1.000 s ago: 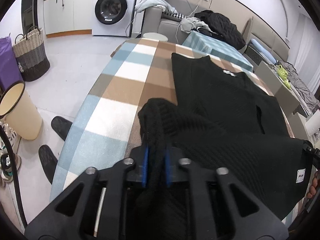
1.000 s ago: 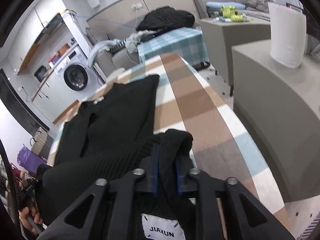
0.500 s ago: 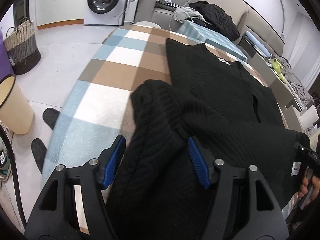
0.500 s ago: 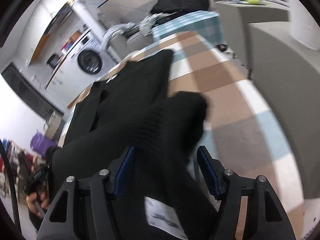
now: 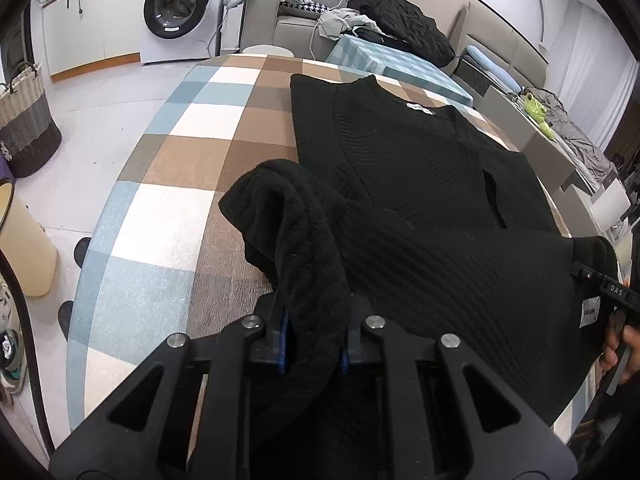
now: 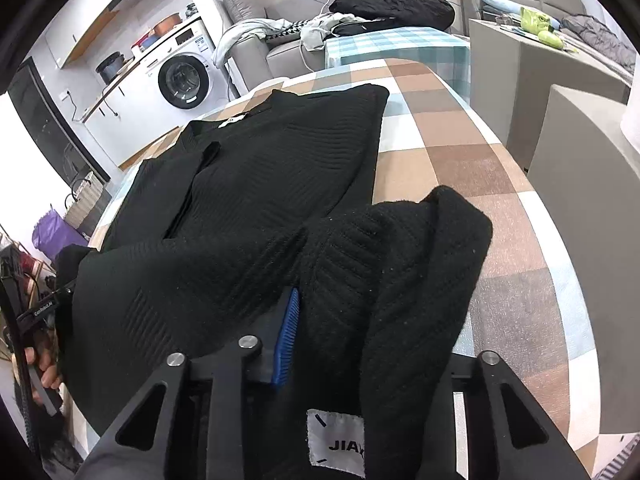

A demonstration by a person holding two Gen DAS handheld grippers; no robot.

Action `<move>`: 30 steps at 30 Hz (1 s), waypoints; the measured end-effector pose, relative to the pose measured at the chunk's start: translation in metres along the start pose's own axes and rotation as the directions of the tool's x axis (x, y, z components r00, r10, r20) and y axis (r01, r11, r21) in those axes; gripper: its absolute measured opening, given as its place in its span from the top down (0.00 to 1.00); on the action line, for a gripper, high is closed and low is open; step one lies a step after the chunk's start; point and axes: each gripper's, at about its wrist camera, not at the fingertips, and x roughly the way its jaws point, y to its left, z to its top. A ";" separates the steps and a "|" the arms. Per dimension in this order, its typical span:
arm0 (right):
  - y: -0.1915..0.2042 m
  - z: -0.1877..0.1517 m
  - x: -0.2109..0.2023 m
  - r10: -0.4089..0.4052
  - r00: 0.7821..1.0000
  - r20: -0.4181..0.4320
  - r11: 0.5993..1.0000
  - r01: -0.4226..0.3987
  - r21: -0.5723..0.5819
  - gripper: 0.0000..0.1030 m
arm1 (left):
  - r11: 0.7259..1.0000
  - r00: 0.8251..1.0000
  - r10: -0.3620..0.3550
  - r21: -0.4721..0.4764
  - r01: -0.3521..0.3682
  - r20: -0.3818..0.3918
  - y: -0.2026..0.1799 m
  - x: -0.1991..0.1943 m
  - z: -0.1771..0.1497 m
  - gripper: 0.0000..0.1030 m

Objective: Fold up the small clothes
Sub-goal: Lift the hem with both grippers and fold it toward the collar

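Both grippers reclosing on black sweater point(image 5: 420, 208)

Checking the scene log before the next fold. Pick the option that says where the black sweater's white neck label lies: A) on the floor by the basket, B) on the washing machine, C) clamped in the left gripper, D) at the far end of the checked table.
D: the white neck label sits at the black sweater collar, at the far end of the checked table.
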 end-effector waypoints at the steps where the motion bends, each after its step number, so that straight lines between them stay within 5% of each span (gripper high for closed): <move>1: 0.000 -0.001 -0.001 -0.003 1.000 -0.002 1.000 0.003 -0.004 0.70 | 1.000 1.000 0.002 0.002 -0.002 0.001 0.000 -0.001 -0.001 0.88; 20: 0.001 -0.045 -0.038 0.027 0.999 -0.021 1.000 -0.027 0.008 0.71 | 0.999 0.999 0.040 0.036 -0.040 -0.005 0.003 -0.045 -0.055 0.89; 25: -0.013 -0.044 -0.048 0.066 0.998 -0.003 0.997 -0.066 0.050 0.59 | 0.998 0.998 0.057 0.005 -0.057 -0.015 0.013 -0.059 -0.063 0.64; 30: -0.029 -0.068 -0.068 0.090 0.996 0.006 0.992 -0.090 0.093 0.58 | 0.997 0.997 0.071 -0.026 -0.071 -0.012 0.030 -0.077 -0.085 0.57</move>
